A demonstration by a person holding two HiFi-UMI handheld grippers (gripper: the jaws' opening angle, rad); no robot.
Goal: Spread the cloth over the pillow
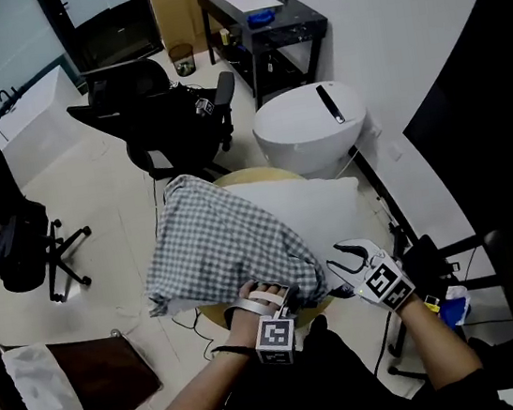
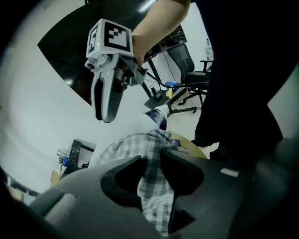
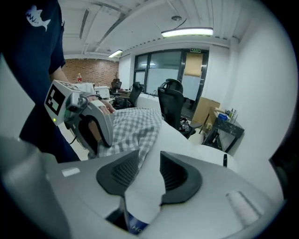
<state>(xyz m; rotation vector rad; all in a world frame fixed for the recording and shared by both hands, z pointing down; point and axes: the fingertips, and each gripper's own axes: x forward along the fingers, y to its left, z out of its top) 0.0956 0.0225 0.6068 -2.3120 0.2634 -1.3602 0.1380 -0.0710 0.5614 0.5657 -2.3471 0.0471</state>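
A blue-and-white checked cloth [image 1: 219, 242] lies crumpled over the left part of a white pillow [image 1: 318, 205], whose right half shows bare. The pillow rests on a round wooden top [image 1: 254, 177]. My left gripper [image 1: 264, 295] is at the cloth's near edge. In the left gripper view the checked cloth [image 2: 154, 191] fills the narrow gap of the left gripper [image 2: 156, 175], pinched between the pads. My right gripper [image 1: 345, 261] is at the pillow's near right corner. In the right gripper view the right gripper [image 3: 149, 172] has white pillow [image 3: 187, 144] fabric pressed between its pads.
A black office chair [image 1: 164, 118] and a white round drum [image 1: 307, 126] stand just beyond the pillow, with a black desk [image 1: 264, 23] behind them. Another chair [image 1: 16, 243] is at the left. A brown bag [image 1: 92, 379] lies on the floor at lower left.
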